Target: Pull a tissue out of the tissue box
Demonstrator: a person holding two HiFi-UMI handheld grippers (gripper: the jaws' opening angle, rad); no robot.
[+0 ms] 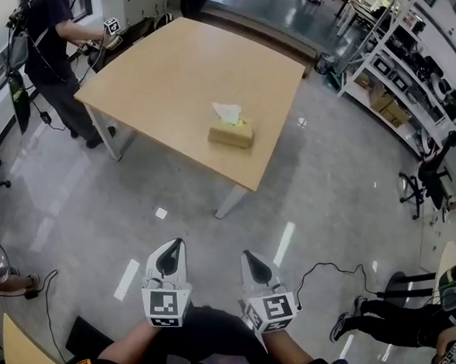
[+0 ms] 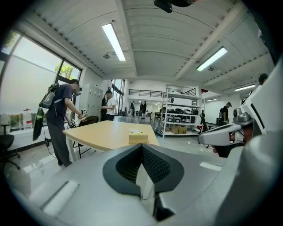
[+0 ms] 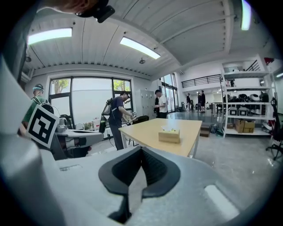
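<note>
A tan tissue box (image 1: 231, 135) with a white tissue (image 1: 227, 112) sticking up from its top stands near the front edge of a light wooden table (image 1: 174, 72). The same tissue box (image 2: 138, 138) shows far ahead in the left gripper view, and the tissue box (image 3: 169, 135) also in the right gripper view. My left gripper (image 1: 171, 255) and right gripper (image 1: 253, 265) are low in the head view, well short of the table, over the grey floor. Both are shut with nothing between their jaws.
A person (image 1: 55, 49) stands at the table's far left corner; others stand farther back. Metal shelving (image 1: 390, 57) lines the right side. Office chairs (image 1: 415, 184) and a seated person (image 1: 408, 312) are at the right. A cable (image 1: 320, 270) lies on the floor.
</note>
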